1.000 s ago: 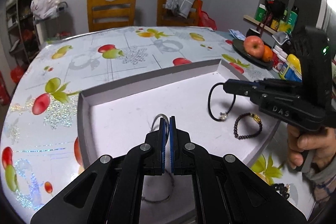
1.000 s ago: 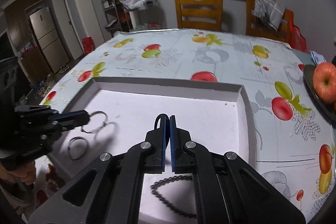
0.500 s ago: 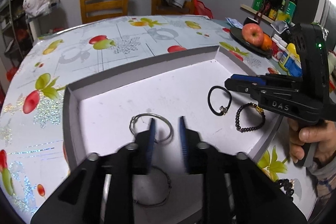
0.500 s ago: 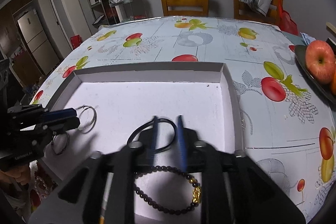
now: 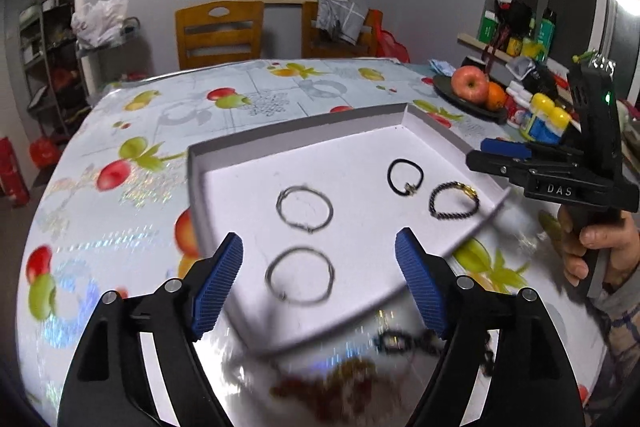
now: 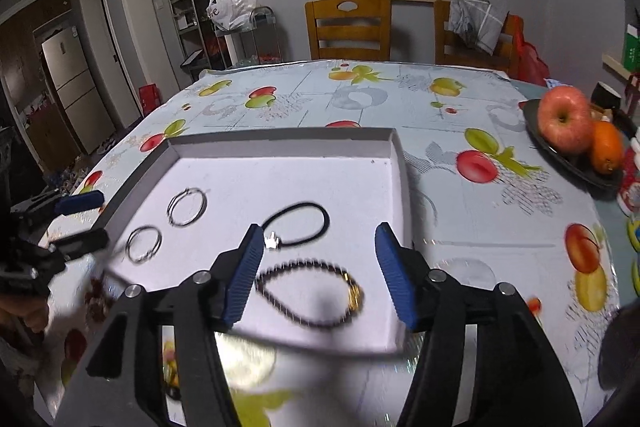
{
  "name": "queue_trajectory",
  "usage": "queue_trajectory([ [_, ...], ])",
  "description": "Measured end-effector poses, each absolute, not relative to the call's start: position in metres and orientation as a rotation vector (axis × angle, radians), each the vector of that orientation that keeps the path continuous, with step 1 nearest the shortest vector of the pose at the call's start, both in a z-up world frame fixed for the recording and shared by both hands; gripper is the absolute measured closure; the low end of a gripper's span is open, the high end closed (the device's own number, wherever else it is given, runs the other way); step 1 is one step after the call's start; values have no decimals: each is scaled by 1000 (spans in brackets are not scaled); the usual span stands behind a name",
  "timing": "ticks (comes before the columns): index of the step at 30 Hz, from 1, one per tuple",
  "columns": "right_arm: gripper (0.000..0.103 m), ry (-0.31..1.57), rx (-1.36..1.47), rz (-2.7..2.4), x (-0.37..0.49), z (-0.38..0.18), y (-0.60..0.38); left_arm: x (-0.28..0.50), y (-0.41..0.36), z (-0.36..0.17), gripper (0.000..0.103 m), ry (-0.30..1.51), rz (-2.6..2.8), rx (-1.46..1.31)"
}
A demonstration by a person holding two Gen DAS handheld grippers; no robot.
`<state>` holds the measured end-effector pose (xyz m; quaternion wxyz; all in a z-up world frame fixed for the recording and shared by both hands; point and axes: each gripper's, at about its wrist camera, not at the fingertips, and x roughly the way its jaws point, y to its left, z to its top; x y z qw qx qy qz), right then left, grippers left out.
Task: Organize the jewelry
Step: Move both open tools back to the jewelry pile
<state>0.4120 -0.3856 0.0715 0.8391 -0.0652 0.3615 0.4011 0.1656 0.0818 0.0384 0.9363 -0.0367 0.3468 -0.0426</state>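
Note:
A shallow white tray (image 5: 360, 155) lies on the fruit-print tablecloth. In it lie two silver bangles (image 5: 304, 209) (image 5: 300, 281), a black cord bracelet (image 5: 405, 177) and a dark bead bracelet with a gold charm (image 5: 454, 201). My left gripper (image 5: 318, 247) hovers over the tray's near edge; its jaws are opening with nothing between them. In the right wrist view my right gripper (image 6: 320, 239) hangs above the cord bracelet (image 6: 298, 223) and bead bracelet (image 6: 310, 295). Its jaws are opening too and hold nothing. Each gripper shows in the other's view: the right (image 5: 492, 153), the left (image 6: 86, 221).
Loose red beads (image 5: 320, 387) and a dark chain (image 5: 420, 341) lie blurred on the table in front of the tray. A dark plate with an apple (image 6: 564, 125) and an orange sits at the right. Bottles (image 5: 544, 119) crowd the right edge. Two wooden chairs stand behind the table.
Both grippers went from shut to open and drew back toward the tray's near side. The left let go of a silver bangle and the right let go of the black cord bracelet.

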Motion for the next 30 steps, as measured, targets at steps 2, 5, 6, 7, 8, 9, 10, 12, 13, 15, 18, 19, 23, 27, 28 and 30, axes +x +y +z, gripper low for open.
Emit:
queue_trajectory([
  [2,43,763,-148,848,404,71,-394,153,85,39,23,698,-82,-90],
  [5,42,761,-157,851,391,69,-405,137,88,39,23,695,-70,-86],
  [6,41,761,-162,853,387,68,-408,132,88,39,23,695,-67,-87],
  [7,39,759,-170,855,381,68,-411,127,89,38,23,698,-71,-91],
  [8,38,758,-173,858,378,68,-414,123,88,37,23,702,-74,-92],
  [9,36,760,-179,863,374,68,-416,120,88,35,23,705,-75,-88],
  [10,36,760,-185,866,370,68,-418,114,86,33,23,710,-80,-79],
  [12,36,761,-195,874,362,67,-421,107,82,29,23,720,-83,-59],
  [13,36,767,-200,878,358,67,-423,103,79,26,23,729,-86,-38],
  [15,36,774,-204,892,352,65,-424,97,73,22,23,740,-89,-5],
  [18,34,788,-212,913,339,61,-428,89,66,16,23,756,-109,8],
  [19,33,788,-213,918,336,60,-429,88,64,15,23,761,-114,10],
  [23,33,800,-239,937,323,56,-429,83,54,16,24,757,-130,24],
  [27,33,808,-235,939,317,54,-433,84,41,15,29,760,-158,30],
  [28,33,811,-235,939,316,53,-434,84,37,15,29,761,-164,32],
  [30,33,817,-238,942,312,52,-438,84,31,15,29,761,-174,34],
])
